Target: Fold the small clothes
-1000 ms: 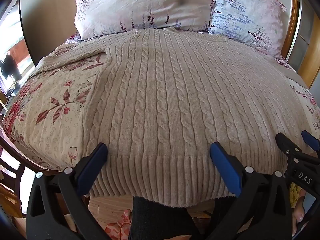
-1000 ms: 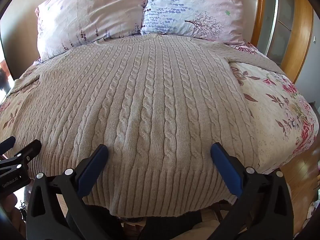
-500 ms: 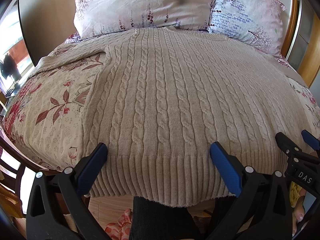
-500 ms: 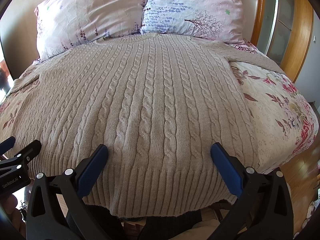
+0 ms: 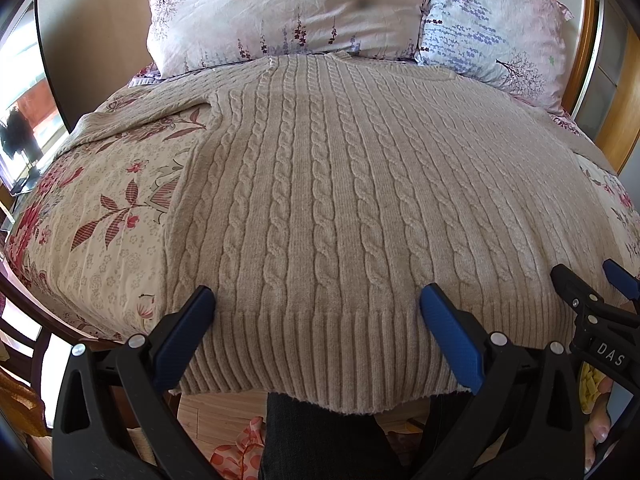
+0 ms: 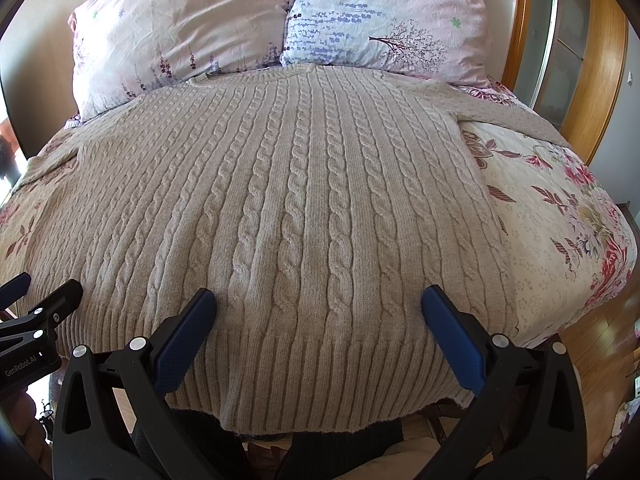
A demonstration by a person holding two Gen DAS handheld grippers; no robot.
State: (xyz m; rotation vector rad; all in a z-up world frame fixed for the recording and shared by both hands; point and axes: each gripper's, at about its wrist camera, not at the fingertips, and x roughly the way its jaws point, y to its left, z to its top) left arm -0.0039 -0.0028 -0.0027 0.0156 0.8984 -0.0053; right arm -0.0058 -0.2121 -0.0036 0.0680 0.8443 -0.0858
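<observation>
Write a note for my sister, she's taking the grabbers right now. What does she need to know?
Left gripper: open, holding nothing, over the sweater's hem.
Right gripper: open, holding nothing, over the hem too.
The beige cable-knit sweater lies flat on the flowery bedspread, neck toward the pillows, sleeves spread out to the sides.
Done: sweater laid out.
Left: every fold; none has been made yet.

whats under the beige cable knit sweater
The sweater lies flat on a floral bedspread, visible at both sides; its neckline meets two pillows. Whatever lies beneath its middle is covered.
</observation>
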